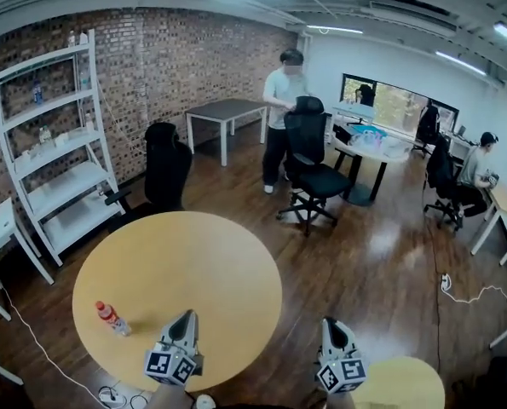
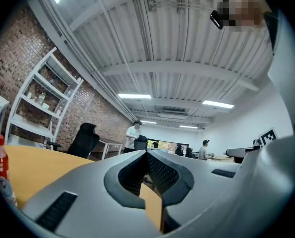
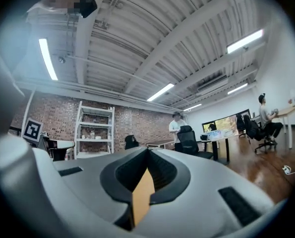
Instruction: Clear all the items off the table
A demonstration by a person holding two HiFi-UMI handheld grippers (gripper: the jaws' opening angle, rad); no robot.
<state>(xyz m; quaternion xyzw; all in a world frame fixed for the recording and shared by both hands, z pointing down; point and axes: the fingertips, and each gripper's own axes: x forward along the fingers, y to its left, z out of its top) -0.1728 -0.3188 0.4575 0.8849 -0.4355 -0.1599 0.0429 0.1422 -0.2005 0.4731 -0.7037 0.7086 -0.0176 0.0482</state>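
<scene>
Both our claws are shut and empty: left gripper (image 1: 185, 316) over the table's (image 1: 202, 262) near edge, right gripper (image 1: 334, 323) just off it. The bottle (image 1: 112, 318) stands by the left edge, so if we poke it with shut jaws it could tip onto the floor. Rest of the top's bare, and the chair (image 1: 166, 167) is past the far edge.

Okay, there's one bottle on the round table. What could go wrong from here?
1. The bottle stands near the table's rim, so a clumsy approach could knock it to the floor.
2. The left gripper and right gripper are both shut and empty. Reaching in unopened would likely push the bottle, not grasp it.
3. A cable lies on the floor beside the table and might snag a foot.
</scene>
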